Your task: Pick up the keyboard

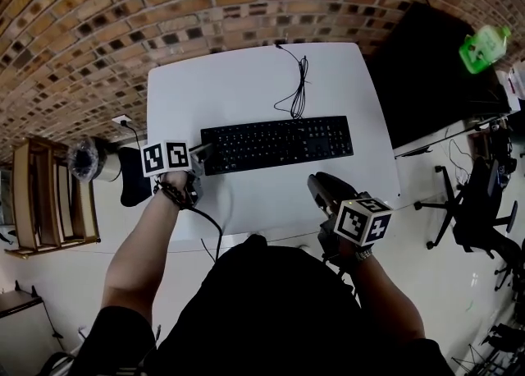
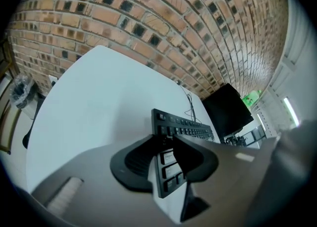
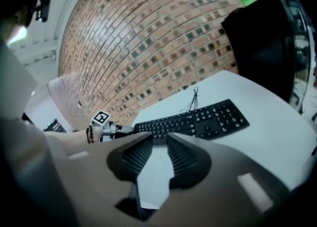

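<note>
At the left end of the keyboard (image 1: pixel 279 143), the left tool (image 1: pixel 203 153) had the board's short edge between its jaws, one of them lying over the keys. They looked clamped on it, though the left gripper view was too close and soft to show both pads pressing. The keyboard lay across the middle of the white worktop (image 1: pixel 238 79), long side toward the person, with its cable (image 1: pixel 299 87) trailing off toward the far edge. To the right, the right tool (image 1: pixel 320 184) hung just short of the keyboard's near edge, opposite its right half. Its jaws stood a little apart, with only bare worktop between them.

The step in hand, as I judged it, was the grasp: one end taken, the other not yet. The next move called for the right tool to go forward to the right end and close on that edge as the left had done. Both would then need to rise together and level, so that the board neither twisted nor slipped from a one-sided hold.
</note>
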`<action>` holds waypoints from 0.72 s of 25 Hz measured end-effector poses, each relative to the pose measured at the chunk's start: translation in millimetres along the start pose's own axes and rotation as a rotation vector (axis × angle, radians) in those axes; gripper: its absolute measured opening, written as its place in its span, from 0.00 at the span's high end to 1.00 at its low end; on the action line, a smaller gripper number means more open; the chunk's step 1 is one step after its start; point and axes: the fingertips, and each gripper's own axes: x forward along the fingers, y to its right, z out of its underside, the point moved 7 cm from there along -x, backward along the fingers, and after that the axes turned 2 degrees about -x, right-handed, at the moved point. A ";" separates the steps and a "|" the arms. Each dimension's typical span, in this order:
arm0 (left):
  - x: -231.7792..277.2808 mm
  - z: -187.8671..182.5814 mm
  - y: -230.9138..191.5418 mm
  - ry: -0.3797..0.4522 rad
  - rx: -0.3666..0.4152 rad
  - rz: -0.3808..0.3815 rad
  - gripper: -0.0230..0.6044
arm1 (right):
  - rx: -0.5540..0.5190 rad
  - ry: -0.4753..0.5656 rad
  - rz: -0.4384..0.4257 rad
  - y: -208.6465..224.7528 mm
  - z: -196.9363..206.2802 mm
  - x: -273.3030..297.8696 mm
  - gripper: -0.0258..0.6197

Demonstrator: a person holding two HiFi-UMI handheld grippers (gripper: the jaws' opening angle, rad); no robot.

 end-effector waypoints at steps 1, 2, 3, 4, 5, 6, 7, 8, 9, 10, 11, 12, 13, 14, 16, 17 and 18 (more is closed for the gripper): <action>-2.8 -1.5 2.9 0.006 0.000 0.003 0.77 | 0.045 -0.002 -0.006 5.0 2.8 2.1 0.80; -5.4 -3.0 5.4 0.012 -0.001 0.009 0.79 | 0.087 -0.004 -0.008 10.3 5.4 4.4 0.78; -7.5 -4.4 7.7 0.017 -0.001 0.015 0.79 | 0.128 -0.005 -0.012 15.1 8.1 7.3 0.76; -9.2 -5.5 9.6 0.019 0.001 0.018 0.79 | 0.171 -0.005 -0.022 19.2 11.2 11.1 0.75; -10.3 -6.4 11.1 0.020 0.003 0.018 0.79 | 0.212 -0.005 -0.033 22.6 14.5 15.2 0.73; -11.2 -6.8 12.3 0.020 0.005 0.017 0.79 | 0.250 -0.007 -0.040 25.9 18.0 19.3 0.72; -12.1 -6.8 13.3 0.019 0.005 0.015 0.79 | 0.286 -0.009 -0.044 29.3 21.4 23.4 0.72; -13.0 -6.7 14.3 0.019 0.004 0.015 0.79 | 0.322 -0.011 -0.046 32.8 24.6 27.5 0.71; -14.1 -6.7 15.4 0.019 0.002 0.017 0.80 | 0.359 -0.010 -0.048 36.4 27.5 31.7 0.69; -15.2 -6.9 16.5 0.019 0.001 0.019 0.80 | 0.400 -0.006 -0.052 39.9 30.0 36.2 0.69; -16.4 -7.3 17.7 0.020 0.001 0.022 0.80 | 0.442 0.001 -0.057 43.6 32.3 40.9 0.68; -17.5 -8.0 18.8 0.021 0.002 0.024 0.80 | 0.484 0.009 -0.062 47.4 34.5 45.9 0.68; -18.5 -8.7 20.0 0.022 0.003 0.026 0.80 | 0.523 0.017 -0.066 51.2 36.4 50.9 0.66; -19.4 -9.6 21.2 0.024 0.004 0.027 0.80 | 0.559 0.024 -0.069 54.7 38.1 55.8 0.65; -20.8 -11.3 23.6 0.028 0.006 0.027 0.80 | 0.611 0.037 -0.070 60.6 40.1 64.3 0.63; -21.6 -11.9 24.9 0.031 0.006 0.027 0.80 | 0.629 0.044 -0.068 63.3 40.5 68.0 0.63; -22.2 -12.2 26.3 0.034 0.006 0.025 0.80 | 0.643 0.052 -0.065 65.8 40.5 71.3 0.62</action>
